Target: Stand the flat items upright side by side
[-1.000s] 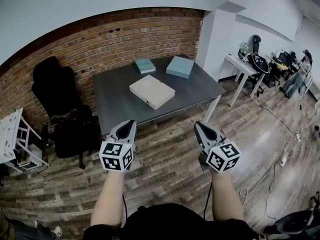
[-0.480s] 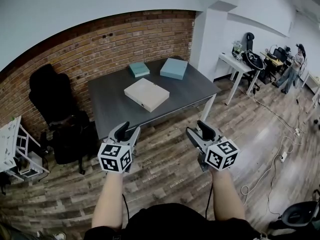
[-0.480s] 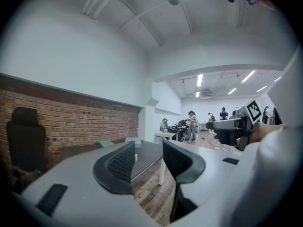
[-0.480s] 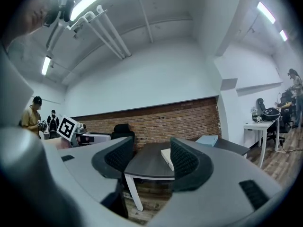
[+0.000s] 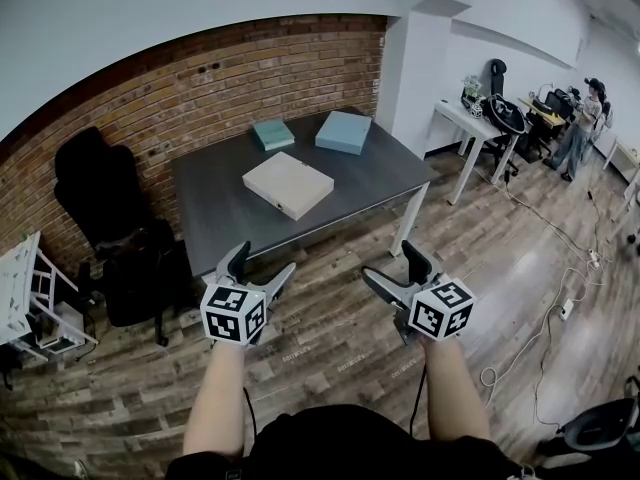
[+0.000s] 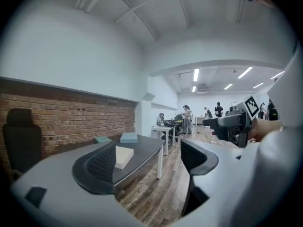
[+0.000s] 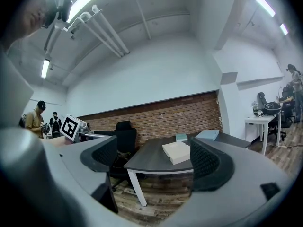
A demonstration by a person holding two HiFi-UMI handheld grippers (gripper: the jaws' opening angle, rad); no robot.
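Note:
Three flat boxes lie on the dark grey table [image 5: 215, 213]: a cream box [image 5: 288, 184] in the middle, a small teal box [image 5: 273, 134] and a larger pale blue box [image 5: 343, 132] at the back. My left gripper [image 5: 262, 263] and right gripper [image 5: 392, 261] hover over the wooden floor, short of the table's front edge. Both are open; their jaws have just been opening, with nothing between them. The cream box [image 6: 124, 156] shows beyond the left gripper [image 6: 151, 167], and the cream box [image 7: 176, 151] likewise beyond the right gripper [image 7: 156, 162].
A black office chair [image 5: 105, 208] stands left of the table, by the brick wall [image 5: 200, 78]. A white rack [image 5: 30, 293] is at the far left. To the right are a white desk [image 5: 478, 128], people at work and cables [image 5: 560, 318] on the floor.
Both grippers went from shut to open, jaws spreading wide. The hands sank a little and the table now sits slightly further left in the head view.

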